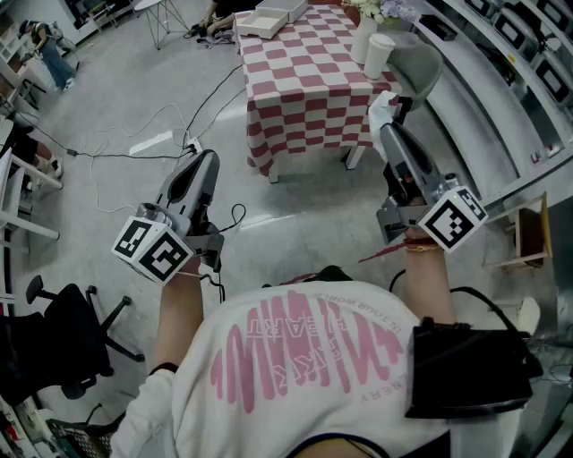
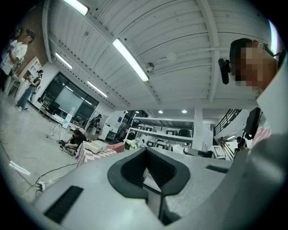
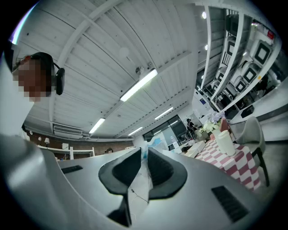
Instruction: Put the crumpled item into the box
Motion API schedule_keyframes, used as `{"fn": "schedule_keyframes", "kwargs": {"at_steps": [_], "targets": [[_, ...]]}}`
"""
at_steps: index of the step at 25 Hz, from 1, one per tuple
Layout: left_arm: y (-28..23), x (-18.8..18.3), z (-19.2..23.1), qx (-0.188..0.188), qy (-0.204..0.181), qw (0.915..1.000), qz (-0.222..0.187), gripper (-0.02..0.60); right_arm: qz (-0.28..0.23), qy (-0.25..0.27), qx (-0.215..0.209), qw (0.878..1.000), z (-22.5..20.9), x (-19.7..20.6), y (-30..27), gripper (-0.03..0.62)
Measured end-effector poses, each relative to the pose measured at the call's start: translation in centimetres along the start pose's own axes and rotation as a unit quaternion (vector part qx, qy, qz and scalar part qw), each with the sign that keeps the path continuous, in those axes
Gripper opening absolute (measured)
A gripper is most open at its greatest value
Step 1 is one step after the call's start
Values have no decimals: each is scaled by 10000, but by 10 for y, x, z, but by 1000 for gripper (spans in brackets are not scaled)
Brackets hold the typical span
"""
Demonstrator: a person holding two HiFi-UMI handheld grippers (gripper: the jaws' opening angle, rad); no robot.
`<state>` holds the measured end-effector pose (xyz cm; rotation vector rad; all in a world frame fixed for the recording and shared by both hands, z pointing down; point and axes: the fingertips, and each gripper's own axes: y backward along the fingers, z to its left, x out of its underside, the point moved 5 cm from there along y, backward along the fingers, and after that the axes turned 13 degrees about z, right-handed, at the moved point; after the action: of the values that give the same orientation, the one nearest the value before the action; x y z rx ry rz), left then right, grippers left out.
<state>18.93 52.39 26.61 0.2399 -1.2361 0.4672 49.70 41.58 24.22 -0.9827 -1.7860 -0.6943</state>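
My right gripper (image 1: 387, 118) is shut on the crumpled item (image 1: 382, 105), a white wad with a bluish tinge that sticks out past the tips. In the right gripper view the crumpled item (image 3: 144, 153) is pinched between the dark pads. The gripper hangs beside the right edge of the checkered table (image 1: 304, 80). A white box (image 1: 267, 21) sits at the table's far end and shows small in the right gripper view (image 3: 197, 149). My left gripper (image 1: 208, 161) is over the floor, left of the table. Its pads meet at the tips with nothing between them (image 2: 146, 152).
A white cup (image 1: 379, 55) and a vase of flowers (image 1: 365, 34) stand on the table's right side. A grey chair (image 1: 417, 64) is just beyond my right gripper. Cables (image 1: 134, 148) lie on the floor; a black office chair (image 1: 54, 331) is at lower left, shelving on the right.
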Motion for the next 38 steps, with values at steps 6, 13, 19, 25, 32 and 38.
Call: {"fn": "schedule_keyframes", "kwargs": {"at_steps": [6,13,19,25,32,38], "targets": [[0,-4,6,-37,-170,9998,105,6,56,120,-129,9998,7,-2,-15,49],[0,3,22,-8,56,10000,48,6,368,-61,-131,9992,-1,13,-40,49],[-6,-8,57,-356,150,9992,-96,6,455,40,-267,9986,-14,10,-85,52],[-22,-45,100,-527,169,9975,-447,6,466,116,-486,9977,-36,-8,-141,52],[-71,-103,133,-403,-364,9967,-604,6,337,258,-794,9959,-71,-57,-228,54],[-103,-136,175,-528,-720,9929,-789,6,31,467,-1048,9934,-106,-87,-293,54]]}}
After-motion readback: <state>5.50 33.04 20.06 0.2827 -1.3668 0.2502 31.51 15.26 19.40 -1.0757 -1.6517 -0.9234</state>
